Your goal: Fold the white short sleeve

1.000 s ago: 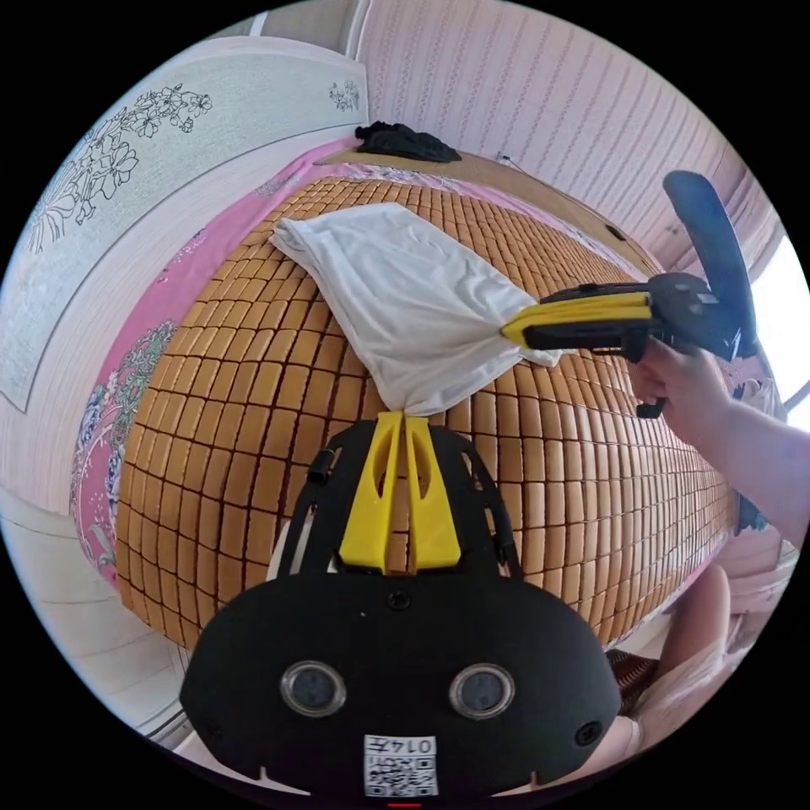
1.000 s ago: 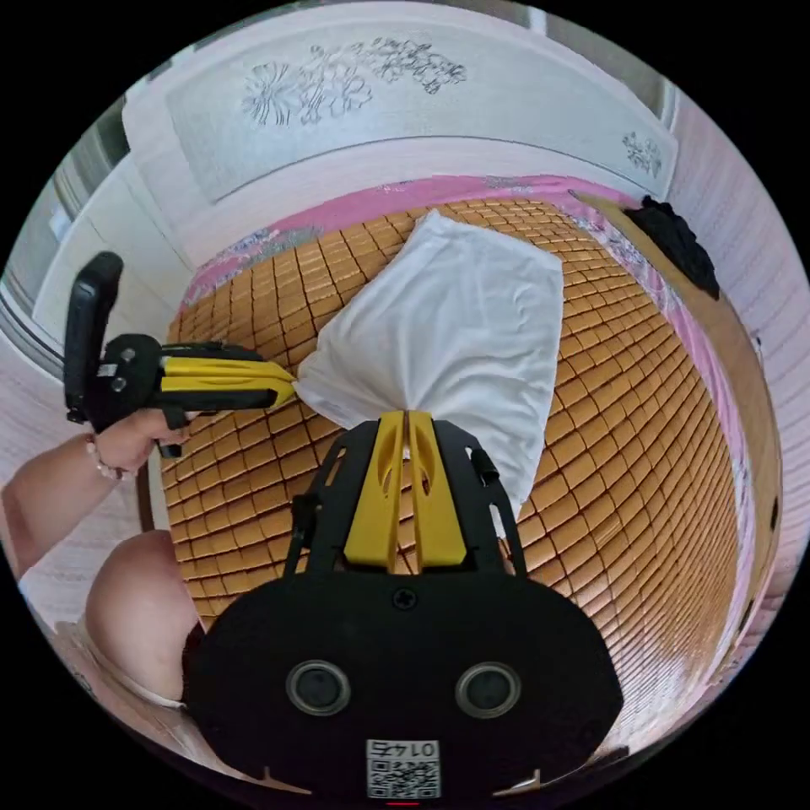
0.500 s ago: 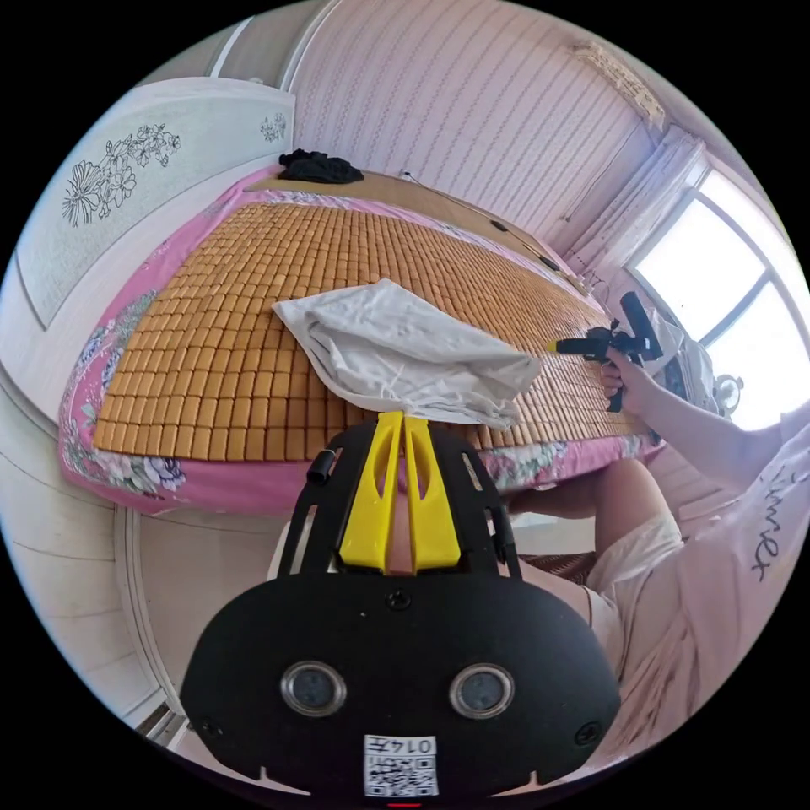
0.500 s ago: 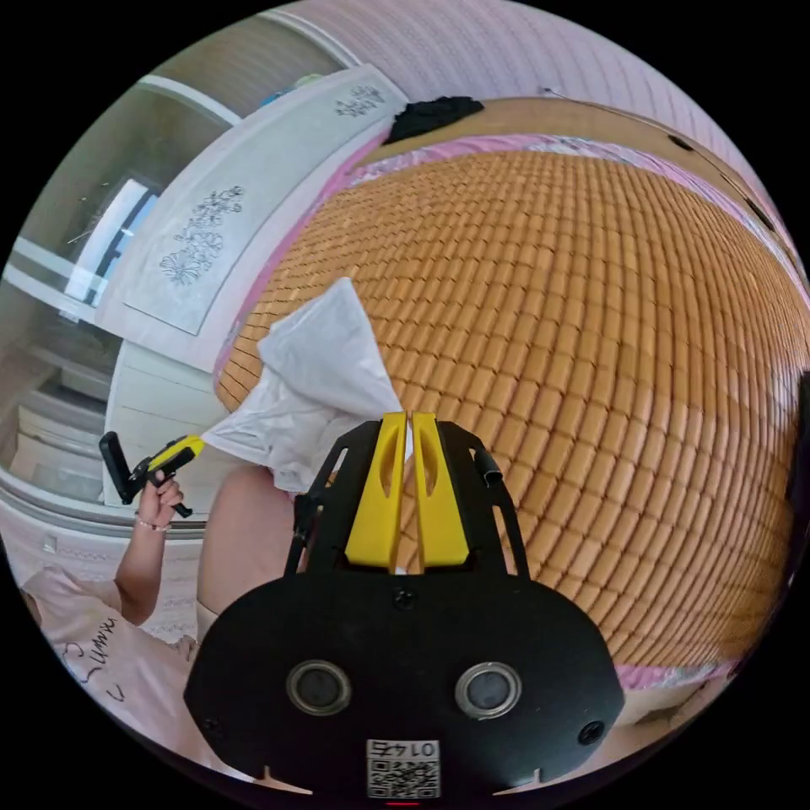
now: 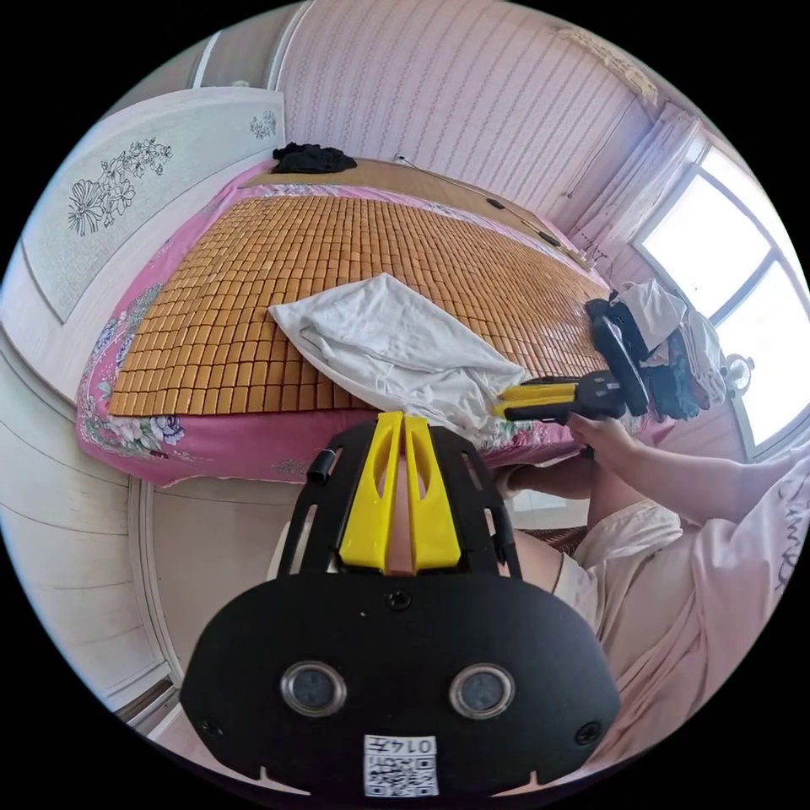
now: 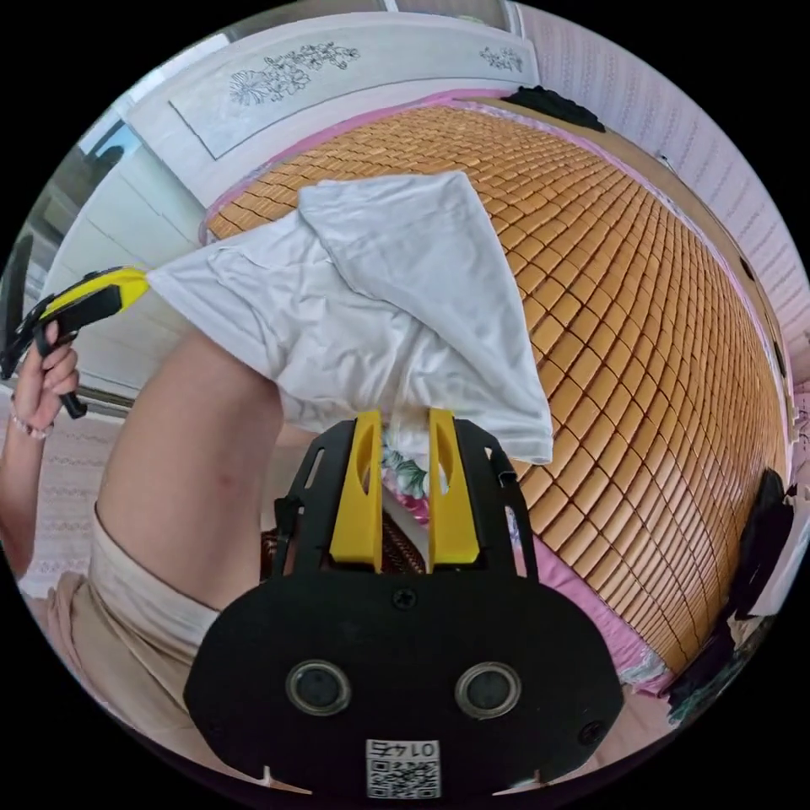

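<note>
The white short sleeve shirt point(image 5: 380, 346) lies crumpled on the bamboo mat, near the bed's edge, with one end hanging over it. My left gripper point(image 5: 403, 418) is shut on a corner of the shirt. In the right gripper view the shirt point(image 6: 380, 287) stretches out to that left gripper point(image 6: 139, 278), held off the bed in a hand. My right gripper point(image 6: 403, 415) has its jaws apart, and the shirt's hem sits at their tips. In the left gripper view the right gripper point(image 5: 499, 409) points at the shirt's near edge.
The bamboo mat point(image 5: 253, 253) covers a bed with a pink floral sheet point(image 5: 126, 422). A black garment point(image 5: 308, 156) lies at the far corner. A pile of clothes point(image 5: 666, 337) sits by the window. The person's leg point(image 6: 194, 439) is against the bed.
The right gripper's jaws have gone from shut to apart. The shirt has been drawn toward the bed's edge and now lies bunched. The right gripper has come closer to the left.
</note>
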Tool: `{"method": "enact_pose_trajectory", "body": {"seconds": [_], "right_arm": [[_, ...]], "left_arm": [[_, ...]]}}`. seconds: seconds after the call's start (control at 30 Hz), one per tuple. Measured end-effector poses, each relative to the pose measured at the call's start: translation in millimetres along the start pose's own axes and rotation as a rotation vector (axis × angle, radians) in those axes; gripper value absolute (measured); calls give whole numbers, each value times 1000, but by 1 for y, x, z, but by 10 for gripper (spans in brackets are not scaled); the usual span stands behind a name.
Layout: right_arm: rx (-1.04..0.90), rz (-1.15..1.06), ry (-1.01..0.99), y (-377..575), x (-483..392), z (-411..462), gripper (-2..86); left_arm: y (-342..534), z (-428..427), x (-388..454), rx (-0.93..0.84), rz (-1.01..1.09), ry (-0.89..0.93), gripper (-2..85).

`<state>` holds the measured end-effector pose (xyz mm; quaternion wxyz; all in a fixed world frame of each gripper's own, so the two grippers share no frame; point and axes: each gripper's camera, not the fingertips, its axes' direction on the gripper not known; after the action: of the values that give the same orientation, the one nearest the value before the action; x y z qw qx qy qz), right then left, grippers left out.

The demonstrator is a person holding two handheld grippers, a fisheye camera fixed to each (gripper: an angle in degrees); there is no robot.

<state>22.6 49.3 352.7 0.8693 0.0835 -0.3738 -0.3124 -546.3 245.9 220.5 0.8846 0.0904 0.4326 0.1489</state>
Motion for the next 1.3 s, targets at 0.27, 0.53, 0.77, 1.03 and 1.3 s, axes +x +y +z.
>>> {"method": "enact_pose_trajectory", "body": {"seconds": [0.27,0.53,0.77,1.03,1.3], "right_arm": [[353,189,-530,72,109,-177,4],[869,191,-753,169,177,-398,0],[1208,39,-786,291,171,-563,-1],[1368,-166,-533,393,111,-710,-1],[1446,-293,-425,423,73,-797,-1]], "left_arm": [[42,-80,8,191,-48,-20,-10],[67,-235,26,643,-61,79,-10],[134,-371,91,983,101,188,-10],[204,-464,171,1155,322,235,-10],[207,-506,206,1284,342,148,-10]]}}
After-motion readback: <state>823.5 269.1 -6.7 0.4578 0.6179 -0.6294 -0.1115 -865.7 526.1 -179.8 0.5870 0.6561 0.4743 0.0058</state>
